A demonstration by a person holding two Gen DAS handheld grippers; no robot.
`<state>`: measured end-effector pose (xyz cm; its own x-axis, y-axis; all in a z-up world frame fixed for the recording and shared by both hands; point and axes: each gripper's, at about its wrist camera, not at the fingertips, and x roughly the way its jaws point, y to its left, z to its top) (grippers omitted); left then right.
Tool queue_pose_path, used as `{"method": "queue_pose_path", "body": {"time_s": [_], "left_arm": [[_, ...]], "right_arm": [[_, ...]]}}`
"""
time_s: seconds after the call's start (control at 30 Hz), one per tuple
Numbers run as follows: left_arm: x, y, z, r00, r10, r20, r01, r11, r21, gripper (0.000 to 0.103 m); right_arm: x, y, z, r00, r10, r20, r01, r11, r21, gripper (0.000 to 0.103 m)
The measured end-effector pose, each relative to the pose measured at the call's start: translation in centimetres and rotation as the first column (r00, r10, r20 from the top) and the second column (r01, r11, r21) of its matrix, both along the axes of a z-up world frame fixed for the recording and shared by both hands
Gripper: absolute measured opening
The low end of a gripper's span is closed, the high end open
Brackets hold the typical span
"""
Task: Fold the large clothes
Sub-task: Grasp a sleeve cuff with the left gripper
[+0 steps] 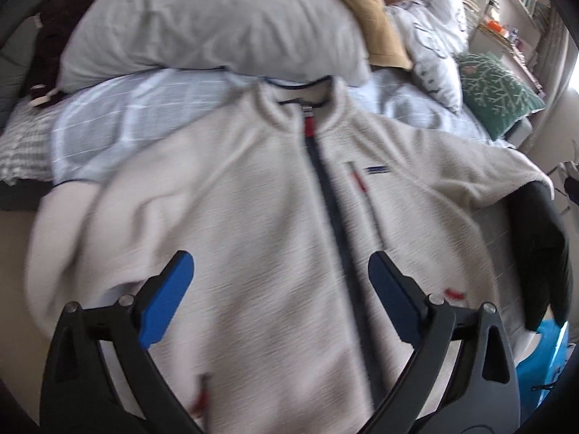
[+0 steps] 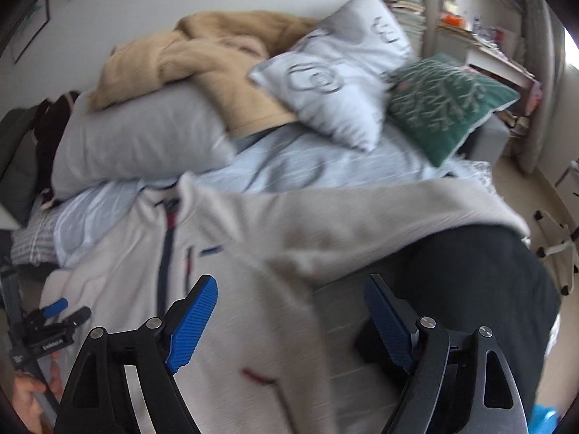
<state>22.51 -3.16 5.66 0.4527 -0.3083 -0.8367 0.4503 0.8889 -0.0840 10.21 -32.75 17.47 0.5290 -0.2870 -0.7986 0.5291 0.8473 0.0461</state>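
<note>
A cream fleece jacket with a dark front zipper lies face up on the bed, collar toward the pillows. My left gripper is open and empty, hovering above the jacket's lower front. In the right wrist view the jacket fills the lower left, and its right sleeve stretches across to the bed's right edge. My right gripper is open and empty above the jacket's right side. The left gripper also shows in the right wrist view, held by a hand at the far left.
A grey pillow, a tan blanket, a white patterned cushion and a green cushion lie at the bed's head. A black garment hangs at the bed's right edge. Shelves stand beyond.
</note>
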Motion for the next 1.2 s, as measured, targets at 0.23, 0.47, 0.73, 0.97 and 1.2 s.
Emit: {"method": "queue_pose_path", "body": {"time_s": [0.23,0.47,0.73,0.97,1.2], "left_arm": [[-0.4,9.0,0.0,0.996,0.089,0.031,-0.091,0.994,0.065,0.097],[0.0,17.1,-0.9,0.981,0.188,0.051,-0.193,0.976,0.104,0.097],[0.9,25.7,-2.3,0.952,0.301,0.058,-0.306,0.946,0.105,0.097],[3.7,29.7,-3.6,0.914,0.398,0.076,-0.404,0.912,0.077,0.097],[11.3,25.0,-5.4,0.955,0.292,-0.045,-0.294,0.955,-0.03,0.097]], "right_arm": [[1.9,7.9,-5.0,0.992,0.114,-0.044,-0.114,0.993,0.014,0.085],[3.0,10.9,-10.5,0.984,0.15,-0.096,-0.142,0.986,0.092,0.085],[3.0,11.0,-16.3,0.968,0.165,-0.187,-0.137,0.979,0.154,0.085],[3.3,10.9,-19.3,0.947,0.177,-0.268,-0.146,0.981,0.131,0.085],[4.5,10.6,-20.8,0.94,0.167,-0.299,-0.125,0.98,0.154,0.085]]}}
